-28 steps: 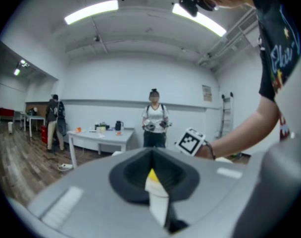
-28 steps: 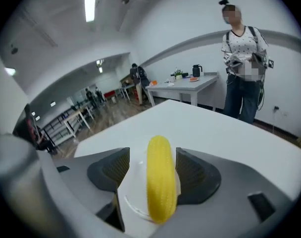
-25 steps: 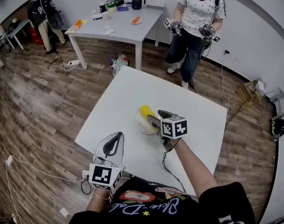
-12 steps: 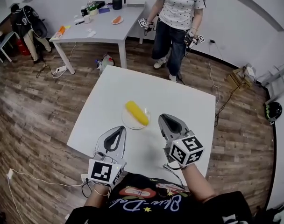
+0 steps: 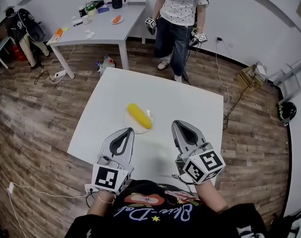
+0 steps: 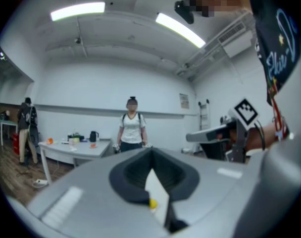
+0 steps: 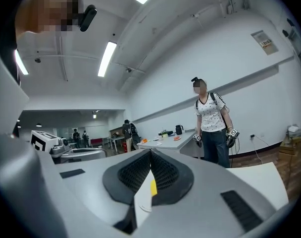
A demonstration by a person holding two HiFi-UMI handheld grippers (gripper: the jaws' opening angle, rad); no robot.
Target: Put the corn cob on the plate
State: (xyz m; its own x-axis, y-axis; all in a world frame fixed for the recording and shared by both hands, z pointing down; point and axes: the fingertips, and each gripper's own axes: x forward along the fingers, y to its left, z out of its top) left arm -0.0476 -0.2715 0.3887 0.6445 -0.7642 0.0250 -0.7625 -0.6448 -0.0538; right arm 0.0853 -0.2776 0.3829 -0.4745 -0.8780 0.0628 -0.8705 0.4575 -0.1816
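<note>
The yellow corn cob [image 5: 139,116] lies across the small clear plate [image 5: 127,122] in the middle of the white table [image 5: 190,98]. Both grippers hover side by side over the table's near edge, close to my body and short of the plate. My left gripper [image 5: 125,130] is shut and holds nothing. My right gripper [image 5: 178,123] is also shut and empty, to the right of the plate. In the left gripper view a speck of the corn cob [image 6: 152,203] shows through the slit under the left gripper [image 6: 151,150]. The right gripper view shows the corn cob [image 7: 153,186] below the right gripper [image 7: 151,151].
A person [image 5: 179,14] holding two grippers stands just past the table's far edge. A grey table [image 5: 103,29] with a kettle [image 5: 117,0] and small items stands at the back left. Cables [image 5: 36,185] trail over the wooden floor.
My right gripper let go of the corn cob on the plate, drew back toward me and shut. The left gripper shifted slightly. The standing person stepped nearer the table.
</note>
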